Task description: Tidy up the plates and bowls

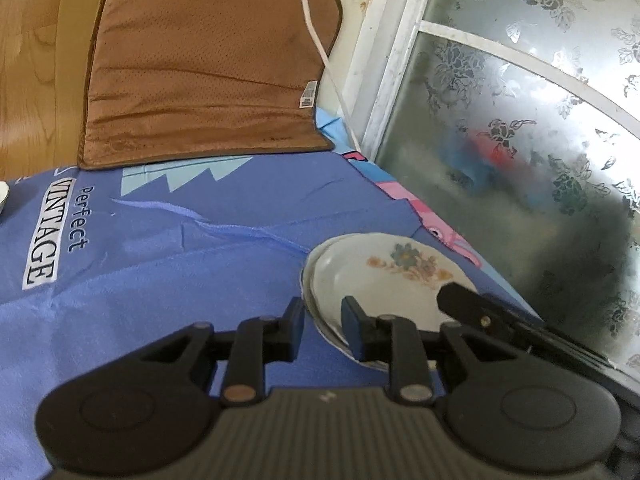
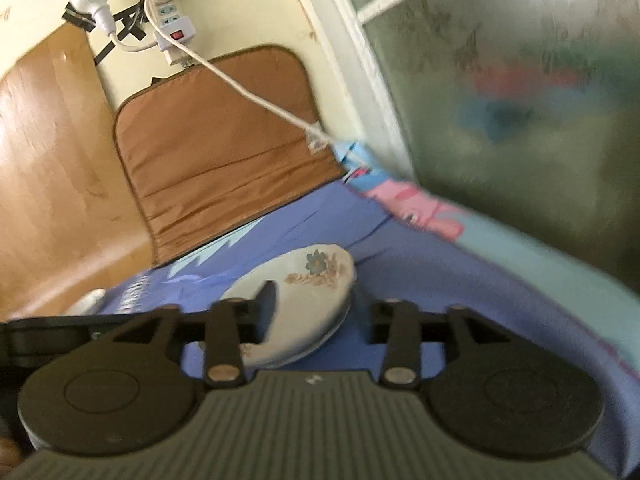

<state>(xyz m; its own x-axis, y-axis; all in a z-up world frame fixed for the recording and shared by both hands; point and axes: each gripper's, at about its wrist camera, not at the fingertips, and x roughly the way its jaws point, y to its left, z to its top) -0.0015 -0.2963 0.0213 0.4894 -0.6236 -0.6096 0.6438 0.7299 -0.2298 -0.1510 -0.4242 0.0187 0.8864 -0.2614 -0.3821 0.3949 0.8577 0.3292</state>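
Left gripper (image 1: 322,330) pinches floral plate (image 1: 384,268) rim — plate empty.

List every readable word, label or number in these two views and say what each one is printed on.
"Perfect": on the blue cloth, in dark script.
"VINTAGE": on the same cloth, dark capitals in a white box beside "Perfect".
White tag on the brown cushion: print too small to read.
Power strip on the wall: markings too small to read.
Cloth lettering in the right wrist view: too blurred to read.
Floral plate: flowers only, no text.
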